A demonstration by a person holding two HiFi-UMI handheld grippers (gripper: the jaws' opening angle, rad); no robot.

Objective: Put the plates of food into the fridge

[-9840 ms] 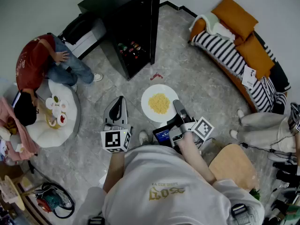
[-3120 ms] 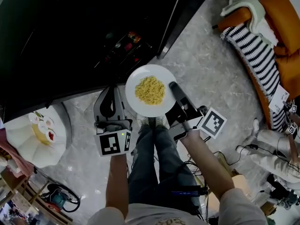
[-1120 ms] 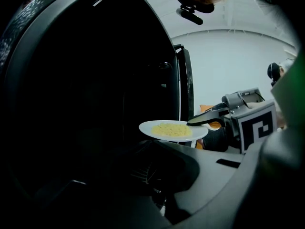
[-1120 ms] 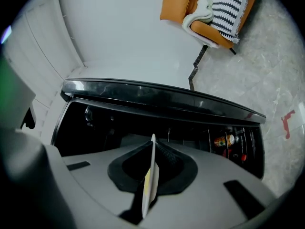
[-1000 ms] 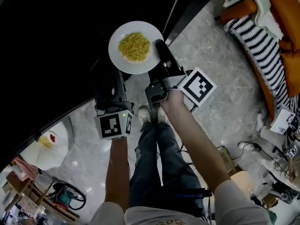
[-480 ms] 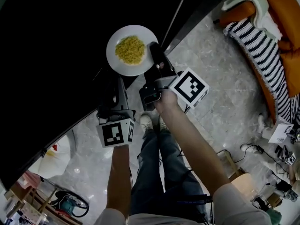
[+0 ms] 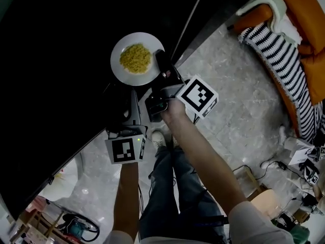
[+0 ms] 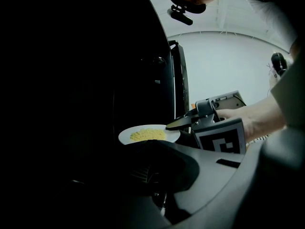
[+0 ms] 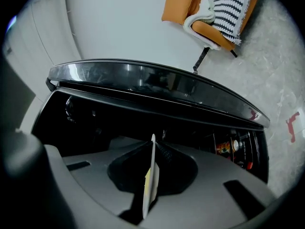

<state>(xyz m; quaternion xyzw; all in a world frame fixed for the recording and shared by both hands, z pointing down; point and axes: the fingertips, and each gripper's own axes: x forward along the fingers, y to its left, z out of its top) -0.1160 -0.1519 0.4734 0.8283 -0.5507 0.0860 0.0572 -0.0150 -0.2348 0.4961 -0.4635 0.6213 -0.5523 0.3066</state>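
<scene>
A white plate (image 7: 136,59) of yellow food is held level in front of the black fridge (image 7: 61,44), whose inside is dark. My right gripper (image 7: 161,61) is shut on the plate's right rim. In the right gripper view the plate (image 9: 150,175) stands edge-on between the jaws of that gripper (image 9: 152,149). My left gripper (image 7: 133,99) hangs below and left of the plate, not touching it. Its jaws (image 8: 157,149) look shut with nothing in them. From there I see the plate (image 8: 148,135) and the right gripper (image 8: 175,125) just ahead.
The fridge's open door (image 7: 190,14) stands to the right of the plate. Cans and bottles (image 9: 233,149) sit on a shelf inside. An orange sofa (image 7: 299,14) with a striped blanket (image 7: 284,60) is at the far right on the marble floor (image 7: 238,111).
The right gripper has carried the plate a little further left and away, over the fridge's dark opening. The left gripper has stayed below it.
</scene>
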